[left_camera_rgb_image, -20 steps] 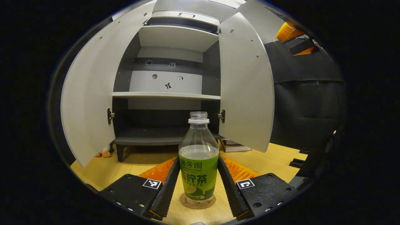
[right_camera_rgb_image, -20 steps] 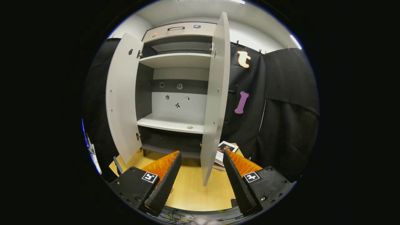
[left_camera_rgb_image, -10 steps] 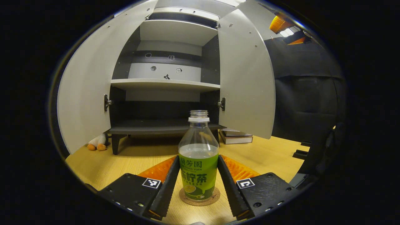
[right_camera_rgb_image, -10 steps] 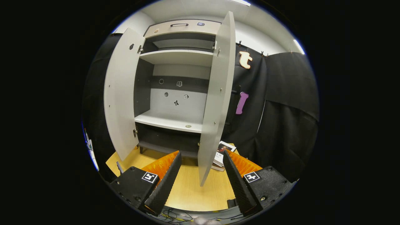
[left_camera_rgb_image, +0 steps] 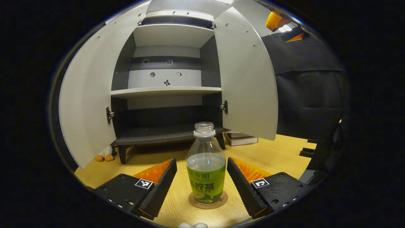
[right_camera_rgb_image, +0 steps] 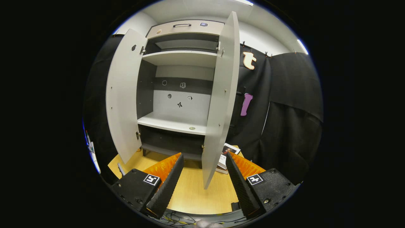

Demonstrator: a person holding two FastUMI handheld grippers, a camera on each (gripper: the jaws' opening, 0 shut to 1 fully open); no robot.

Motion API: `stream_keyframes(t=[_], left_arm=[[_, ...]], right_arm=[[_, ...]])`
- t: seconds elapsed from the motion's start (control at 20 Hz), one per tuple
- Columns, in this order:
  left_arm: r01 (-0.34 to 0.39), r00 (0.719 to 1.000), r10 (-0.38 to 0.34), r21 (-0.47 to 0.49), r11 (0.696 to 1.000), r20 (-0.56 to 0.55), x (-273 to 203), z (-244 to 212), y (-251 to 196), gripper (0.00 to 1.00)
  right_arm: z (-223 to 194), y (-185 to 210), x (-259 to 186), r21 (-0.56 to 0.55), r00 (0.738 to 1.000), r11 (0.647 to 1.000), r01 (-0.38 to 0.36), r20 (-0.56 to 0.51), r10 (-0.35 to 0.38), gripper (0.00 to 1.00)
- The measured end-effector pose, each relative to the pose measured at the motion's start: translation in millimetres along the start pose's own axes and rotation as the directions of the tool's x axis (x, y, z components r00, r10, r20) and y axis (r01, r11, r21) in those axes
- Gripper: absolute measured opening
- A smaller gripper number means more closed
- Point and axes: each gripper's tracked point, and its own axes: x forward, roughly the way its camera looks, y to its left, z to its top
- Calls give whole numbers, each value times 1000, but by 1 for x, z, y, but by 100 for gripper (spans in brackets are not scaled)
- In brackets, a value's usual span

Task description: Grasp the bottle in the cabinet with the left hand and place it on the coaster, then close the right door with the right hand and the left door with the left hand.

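A clear bottle [left_camera_rgb_image: 206, 171] with a green label and no cap stands upright on a round cork coaster [left_camera_rgb_image: 207, 203] on the wooden table. My left gripper [left_camera_rgb_image: 202, 186] is open, its fingers apart from the bottle on either side. Behind it the grey cabinet [left_camera_rgb_image: 166, 91] has both doors swung wide: the left door [left_camera_rgb_image: 87, 104] and the right door [left_camera_rgb_image: 248, 82]. In the right gripper view my right gripper [right_camera_rgb_image: 202, 180] is open and holds nothing; the right door's [right_camera_rgb_image: 221, 101] edge hangs just beyond it, between its fingers. The left door [right_camera_rgb_image: 123, 95] stands open too.
A stack of books [left_camera_rgb_image: 242, 138] lies on the table beside the cabinet's right foot, and the books [right_camera_rgb_image: 226, 153] appear behind the right door. A small plush toy [left_camera_rgb_image: 105, 155] sits under the left door. Cables [right_camera_rgb_image: 177, 218] hang at the table's near edge.
My left gripper has opened and drawn back a little from the bottle, which stays on the coaster. The right gripper view has barely shifted.
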Motion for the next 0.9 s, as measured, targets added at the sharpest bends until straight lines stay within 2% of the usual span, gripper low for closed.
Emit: stream_keyframes(t=[0.15, 0.3, 0.45, 0.55, 0.9], left_arm=[[-29, 999, 29, -17, 999, 28, -5, 29, 8, 96], [-17, 996, 19, -29, 999, 86, -9, 69, 11, 96], [-26, 998, 28, -51, 998, 53, -13, 98, 19, 96], [-39, 999, 43, -117, 992, 30, -18, 120, 23, 96], [-192, 981, 195, -126, 973, 16, -61, 208, 87, 97]], right_arm=[[2, 4, -1, 6, 1000, 1000, -6, 8, 6, 82], [5, 6, -1, 14, 1000, 1000, -13, 22, 13, 82], [4, 9, -1, 30, 999, 999, -26, 31, 26, 82], [7, 11, -1, 41, 998, 999, -35, 45, 33, 82], [20, 6, 4, 77, 993, 996, -50, 108, 42, 82]])
